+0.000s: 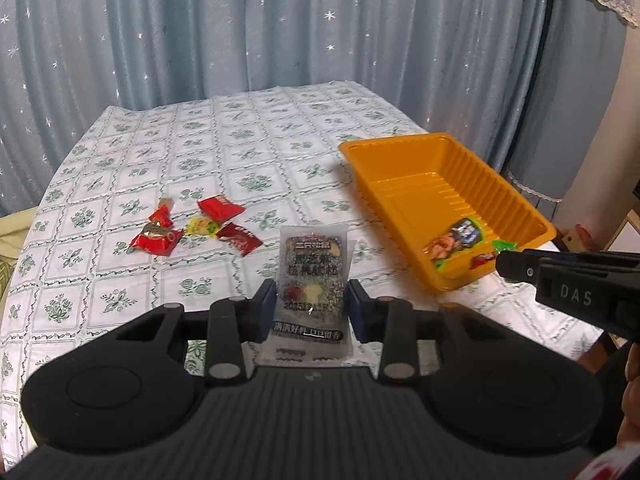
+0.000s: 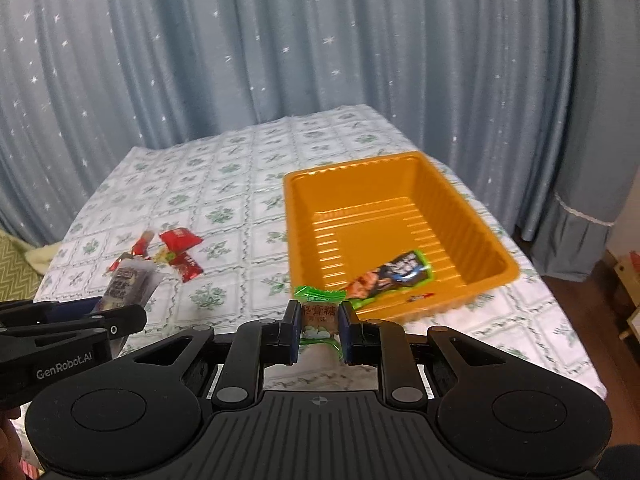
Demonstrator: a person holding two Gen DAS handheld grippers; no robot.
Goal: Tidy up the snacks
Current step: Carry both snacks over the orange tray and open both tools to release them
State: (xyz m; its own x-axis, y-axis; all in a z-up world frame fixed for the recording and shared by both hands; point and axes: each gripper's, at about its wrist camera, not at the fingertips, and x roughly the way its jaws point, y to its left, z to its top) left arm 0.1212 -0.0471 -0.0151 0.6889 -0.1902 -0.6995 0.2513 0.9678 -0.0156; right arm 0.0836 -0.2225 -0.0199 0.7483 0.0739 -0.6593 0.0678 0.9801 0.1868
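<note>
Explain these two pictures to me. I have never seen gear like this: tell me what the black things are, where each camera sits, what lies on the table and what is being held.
A person holds a two-finger gripper in each hand; each carries a camera looking along its fingers. In the left view, the left gripper clamps a grey snack packet. In the right view, the right gripper pinches a green-wrapped candy. On the flowered tablecloth lie a cluster of red wrapped snacks and an orange tray already holding a green and black packet.

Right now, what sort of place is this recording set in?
Probably a room in a home: a table under a floral tablecloth, star-patterned blue curtains behind it, and an orange tray for snacks.
</note>
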